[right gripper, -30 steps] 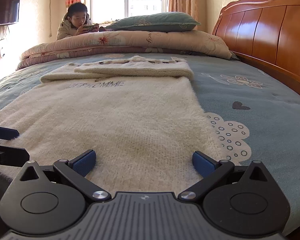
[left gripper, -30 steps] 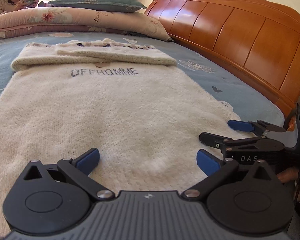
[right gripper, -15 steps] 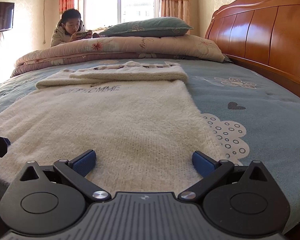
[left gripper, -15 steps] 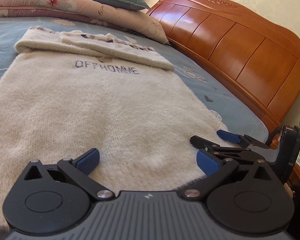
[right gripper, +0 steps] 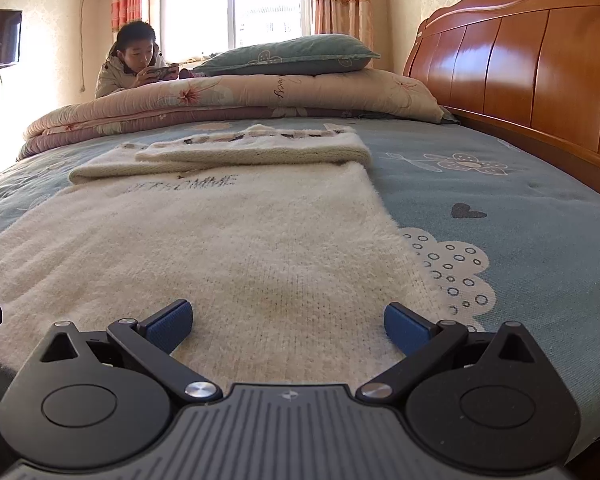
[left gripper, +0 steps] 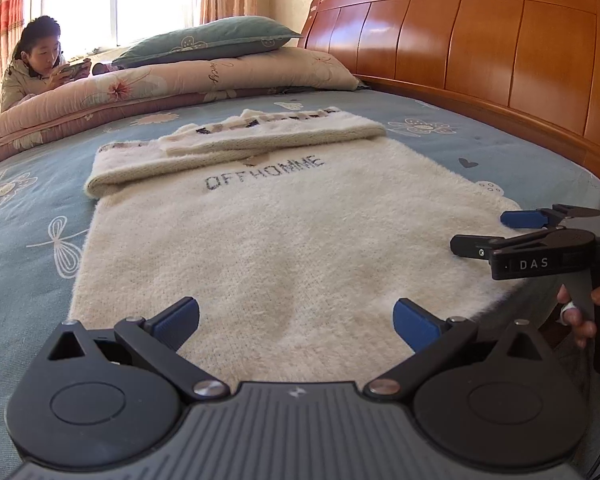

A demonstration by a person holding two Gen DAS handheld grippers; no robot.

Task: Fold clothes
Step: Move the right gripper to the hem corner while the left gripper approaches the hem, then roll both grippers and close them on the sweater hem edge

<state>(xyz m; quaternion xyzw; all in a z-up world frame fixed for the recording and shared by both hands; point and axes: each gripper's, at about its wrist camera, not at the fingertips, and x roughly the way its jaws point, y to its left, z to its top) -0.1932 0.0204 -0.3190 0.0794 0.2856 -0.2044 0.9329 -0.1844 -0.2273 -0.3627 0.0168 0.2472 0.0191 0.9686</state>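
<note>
Cream knit sweater (left gripper: 284, 248), one; two grippers, left (left gripper: 296, 320) and right (right gripper: 286, 322), fingers spread wide, empty.

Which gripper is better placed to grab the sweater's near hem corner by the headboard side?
Right. The right gripper hangs open over the cream sweater close to its headboard-side edge; the left gripper, also open, sits further in toward the middle.

sweater (left gripper: 284, 240): laid flat on bed (left gripper: 32, 216), far end folded over, "OFFHOMME" seen below fold | left tongs (left gripper: 296, 316): held wide apart over near hem | right tongs (left gripper: 496, 232): spread at right hem edge, gripped by hand (left gripper: 580, 312) | headboard (left gripper: 480, 52): at right
</note>
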